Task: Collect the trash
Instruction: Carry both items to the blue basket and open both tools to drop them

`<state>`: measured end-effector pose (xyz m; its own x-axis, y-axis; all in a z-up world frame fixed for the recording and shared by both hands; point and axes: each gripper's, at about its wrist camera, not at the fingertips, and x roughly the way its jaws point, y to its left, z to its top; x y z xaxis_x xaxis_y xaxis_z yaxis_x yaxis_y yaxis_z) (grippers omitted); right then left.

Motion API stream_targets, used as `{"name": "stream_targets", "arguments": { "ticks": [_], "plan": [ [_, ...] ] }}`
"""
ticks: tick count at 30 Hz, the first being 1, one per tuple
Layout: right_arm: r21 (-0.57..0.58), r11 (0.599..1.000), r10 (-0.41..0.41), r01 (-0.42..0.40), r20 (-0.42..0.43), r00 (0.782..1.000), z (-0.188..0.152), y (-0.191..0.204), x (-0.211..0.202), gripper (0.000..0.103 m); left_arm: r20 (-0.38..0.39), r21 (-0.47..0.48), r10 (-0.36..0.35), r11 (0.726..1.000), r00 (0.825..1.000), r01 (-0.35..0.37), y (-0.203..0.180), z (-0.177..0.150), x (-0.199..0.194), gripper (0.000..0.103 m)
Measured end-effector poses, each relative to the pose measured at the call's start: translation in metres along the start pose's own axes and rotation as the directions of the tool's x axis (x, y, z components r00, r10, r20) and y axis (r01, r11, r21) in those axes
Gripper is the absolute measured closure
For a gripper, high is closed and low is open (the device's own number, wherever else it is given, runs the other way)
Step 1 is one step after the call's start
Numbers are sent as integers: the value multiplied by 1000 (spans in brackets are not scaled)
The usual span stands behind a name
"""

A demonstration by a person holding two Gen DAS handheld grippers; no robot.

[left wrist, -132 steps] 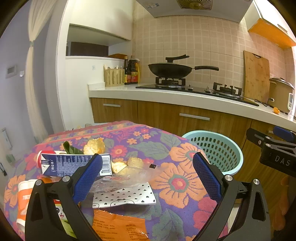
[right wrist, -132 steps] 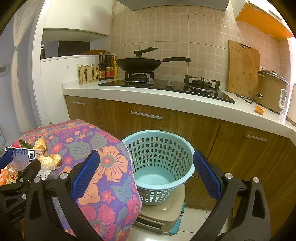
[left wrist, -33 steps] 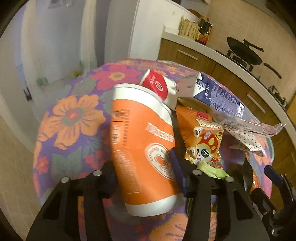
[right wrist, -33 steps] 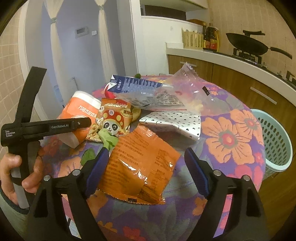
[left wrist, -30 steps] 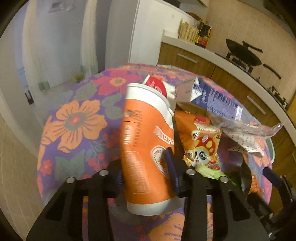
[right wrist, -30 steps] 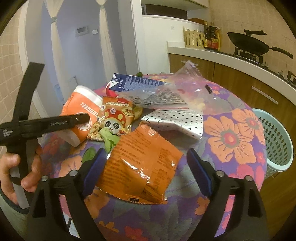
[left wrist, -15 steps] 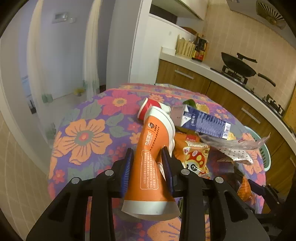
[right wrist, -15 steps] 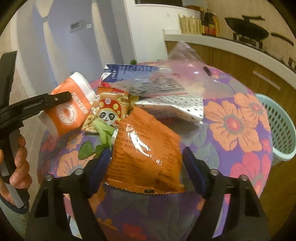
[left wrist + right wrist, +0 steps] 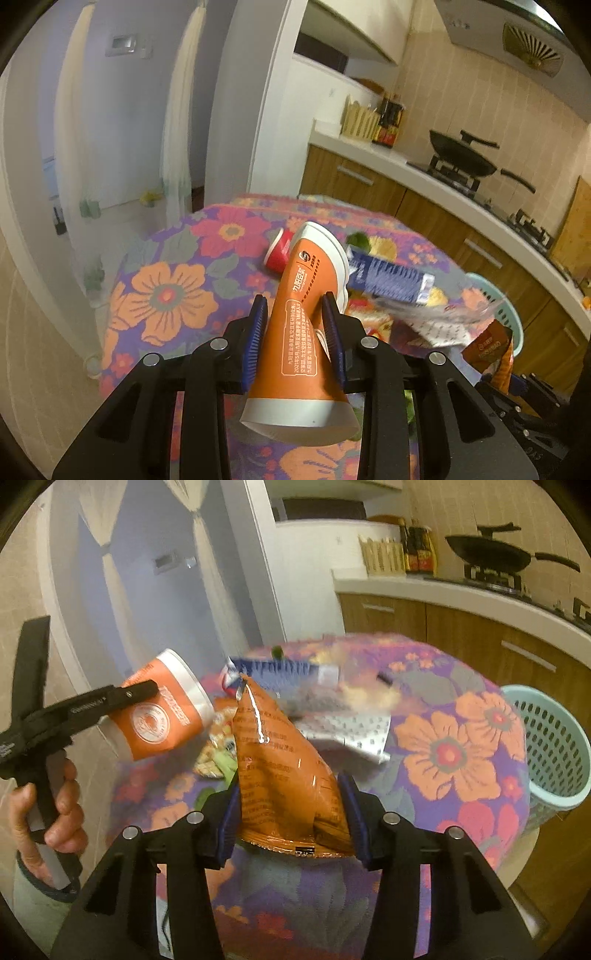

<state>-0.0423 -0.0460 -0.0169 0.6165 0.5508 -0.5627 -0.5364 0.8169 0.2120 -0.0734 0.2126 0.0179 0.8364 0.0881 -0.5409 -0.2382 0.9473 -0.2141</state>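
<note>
I'm working in a home kitchen.
Black wok point(image 9: 463, 153) on gas stove point(image 9: 493, 576), wooden cabinets point(image 9: 461, 627), beige tiled wall point(image 9: 480, 99).

Your left gripper point(image 9: 294, 341) holds cup point(image 9: 301, 325) above table point(image 9: 166, 295), left of snack bag point(image 9: 284, 775) in your right gripper point(image 9: 290, 823). Carton point(image 9: 388, 282) lies behind both, can point(image 9: 279, 251) left of carton. Basket point(image 9: 546, 746) stands right, beside table edge, probably lower than tabletop.
</note>
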Motion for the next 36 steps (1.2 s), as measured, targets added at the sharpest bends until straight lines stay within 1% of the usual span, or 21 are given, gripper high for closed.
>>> {"name": "stream_targets", "arguments": {
  "ticks": [4, 8, 12, 15, 16, 17, 23, 26, 27, 31, 33, 36],
  "plan": [
    [2, 1000, -18, 18, 51, 999, 8, -3, -16, 57, 55, 18, -39, 999, 998, 38, -14, 14, -14, 74],
    [20, 999, -43, 42, 86, 995, 16, -16, -30, 57, 95, 52, -81, 996, 992, 77, -37, 28, -21, 74],
    [50, 994, -101, 95, 125, 987, 24, -41, -43, 57, 118, 112, -136, 986, 984, 123, -74, 41, -22, 74],
    [94, 985, -158, 145, 146, 977, 30, -69, -54, 57, 119, 154, -169, 977, 978, 150, -102, 48, -18, 74],
    [107, 981, -175, 160, 151, 973, 32, -79, -57, 57, 116, 175, -186, 971, 976, 164, -118, 52, -15, 74],
    [126, 975, -202, 184, 158, 966, 34, -91, -62, 57, 114, 185, -196, 967, 974, 173, -126, 53, -13, 74],
    [237, 937, -299, 257, 165, 940, 36, -159, -82, 57, 58, 239, -274, 938, 960, 253, -197, 61, 12, 74],
    [289, 911, -346, 294, 152, 926, 34, -195, -86, 57, 21, 269, -294, 922, 955, 278, -230, 59, 28, 74],
    [309, 899, -364, 309, 139, 921, 33, -207, -85, 57, 1, 277, -309, 914, 951, 296, -244, 58, 35, 74],
    [363, 861, -409, 357, 77, 909, 26, -246, -76, 57, -57, 297, -338, 893, 940, 339, -279, 49, 61, 74],
    [390, 842, -422, 373, 44, 906, 22, -265, -68, 57, -91, 295, -351, 885, 932, 361, -297, 43, 78, 74],
    [422, 817, -432, 393, -4, 902, 19, -288, -53, 57, -132, 295, -353, 878, 926, 377, -319, 35, 99, 74]
  ]
}}
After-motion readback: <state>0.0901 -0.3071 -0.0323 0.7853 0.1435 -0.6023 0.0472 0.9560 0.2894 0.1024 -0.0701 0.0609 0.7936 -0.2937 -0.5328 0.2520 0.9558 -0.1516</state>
